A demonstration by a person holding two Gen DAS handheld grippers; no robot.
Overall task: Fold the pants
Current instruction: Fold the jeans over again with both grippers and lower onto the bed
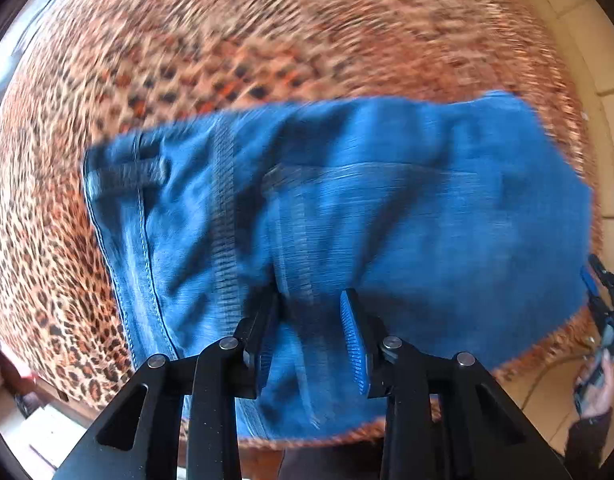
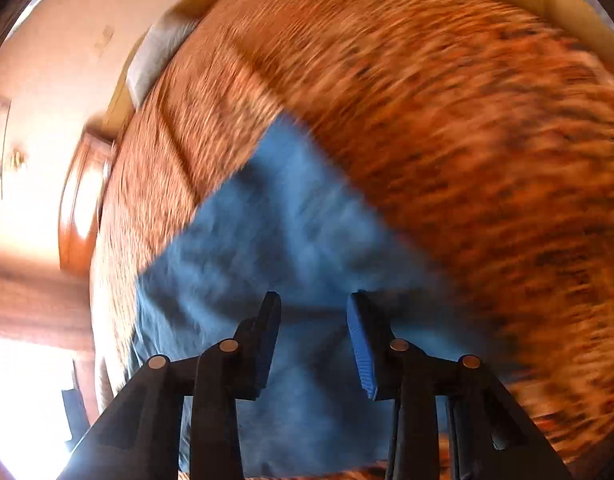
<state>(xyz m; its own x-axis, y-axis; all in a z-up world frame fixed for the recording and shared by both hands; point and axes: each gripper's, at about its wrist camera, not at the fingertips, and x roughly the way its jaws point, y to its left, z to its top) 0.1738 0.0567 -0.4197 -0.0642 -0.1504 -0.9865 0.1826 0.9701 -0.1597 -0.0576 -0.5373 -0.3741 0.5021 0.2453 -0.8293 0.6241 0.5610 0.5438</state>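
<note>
On the leopard-print bedspread (image 1: 87, 272) covering the bed lies the pair of blue denim pants (image 1: 387, 208), already gathered into a compact block near the bed's edge, with the waistband, a belt loop and a long stitched seam towards the left of the left wrist view. Both views are smeared with blur. The left tongs (image 1: 311, 320) point straight down over the seam area, jaws partly apart with nothing clamped between the blue pads; denim shows through the gap. The right tongs (image 2: 313, 320) hang at a slant over the plainer end of the cloth, likewise partly apart and empty. In the left wrist view the right tongs also appear at the far right, held in a hand (image 1: 595, 384) beyond the bed's edge.

Judging by the lie of the cloth, the fold looks nearly complete, and the step in hand seems to be letting go or regripping. To do it well, take both layers together at matching corners, pinch close to the edge, and lift evenly so the thick seam does not drag the stack askew. Smooth towards the waistband afterwards.
</note>
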